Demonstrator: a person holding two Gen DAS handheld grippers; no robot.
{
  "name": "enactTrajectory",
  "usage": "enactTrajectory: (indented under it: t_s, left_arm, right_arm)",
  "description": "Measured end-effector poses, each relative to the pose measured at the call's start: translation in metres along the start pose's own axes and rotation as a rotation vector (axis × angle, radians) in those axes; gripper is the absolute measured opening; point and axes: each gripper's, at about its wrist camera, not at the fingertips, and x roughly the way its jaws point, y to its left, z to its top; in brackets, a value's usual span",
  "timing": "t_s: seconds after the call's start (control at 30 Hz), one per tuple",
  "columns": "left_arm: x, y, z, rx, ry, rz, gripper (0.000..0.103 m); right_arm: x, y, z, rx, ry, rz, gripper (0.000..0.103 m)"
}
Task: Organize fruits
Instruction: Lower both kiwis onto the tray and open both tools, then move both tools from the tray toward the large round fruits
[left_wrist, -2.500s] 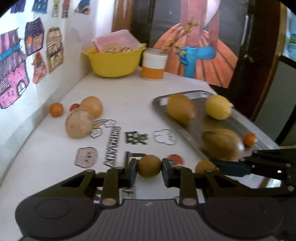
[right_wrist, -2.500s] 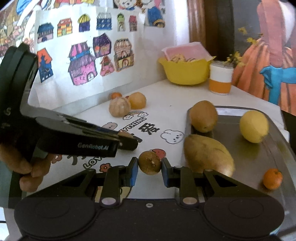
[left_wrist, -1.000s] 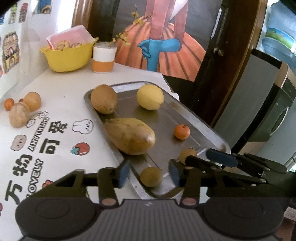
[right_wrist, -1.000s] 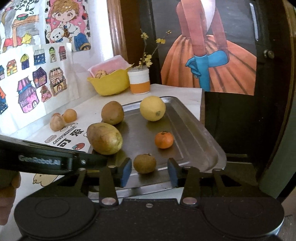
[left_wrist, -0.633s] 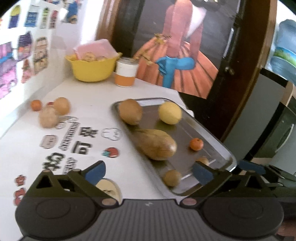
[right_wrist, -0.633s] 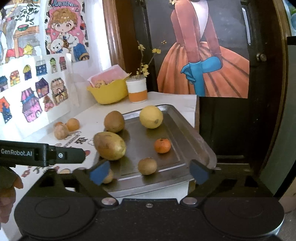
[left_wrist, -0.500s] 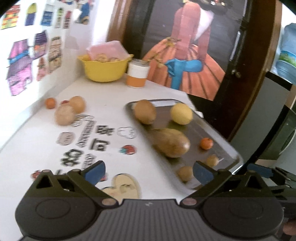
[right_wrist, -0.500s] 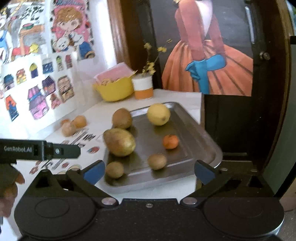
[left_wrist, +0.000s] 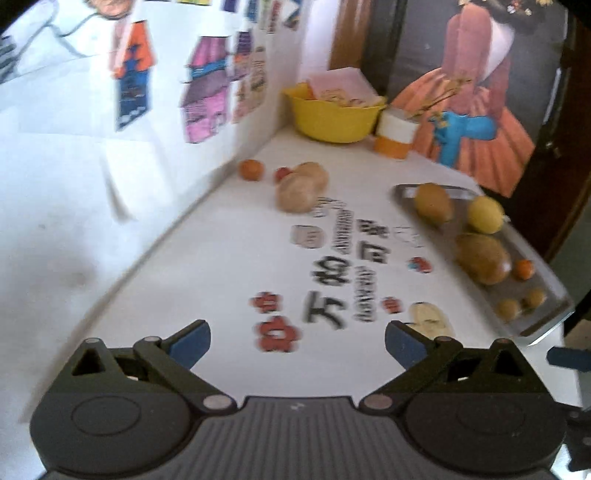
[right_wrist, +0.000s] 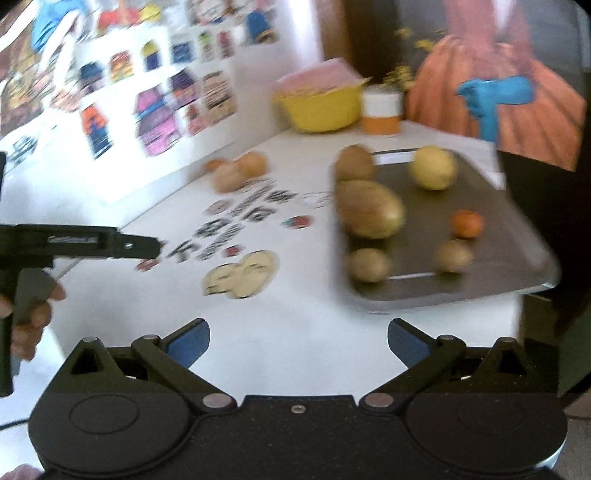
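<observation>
Both claws are spread wide and empty: the left claw (left_wrist: 297, 341) and the right claw (right_wrist: 299, 341). Ahead and left of the left claw, the loose fruits (left_wrist: 295, 186) lie clustered on the bench (left_wrist: 207, 258) near the wall. They look firm, light and round (liable to roll); grip each across its widest part. Ahead and right, the tray (right_wrist: 491, 280) holds six fruits. The bench top looks smooth, with printed decals.
</observation>
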Motion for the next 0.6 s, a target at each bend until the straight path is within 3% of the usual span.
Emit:
enactTrajectory:
  t_s: [0.27, 0.4, 0.6]
  left_arm:
    - [0.005, 0.021, 0.017, 0.037, -0.020, 0.061, 0.102]
    - [0.018, 0.017, 0.033, 0.067, -0.047, 0.048, 0.102]
    - [0.049, 0.005, 0.063, 0.081, -0.075, 0.042, 0.102]
  right_arm:
    - [0.034, 0.026, 0.080, -0.077, 0.077, 0.093, 0.102]
    - [0.058, 0.035, 0.131, -0.123, 0.108, 0.086, 0.102]
    - [0.112, 0.040, 0.195, -0.176, 0.085, 0.040, 0.102]
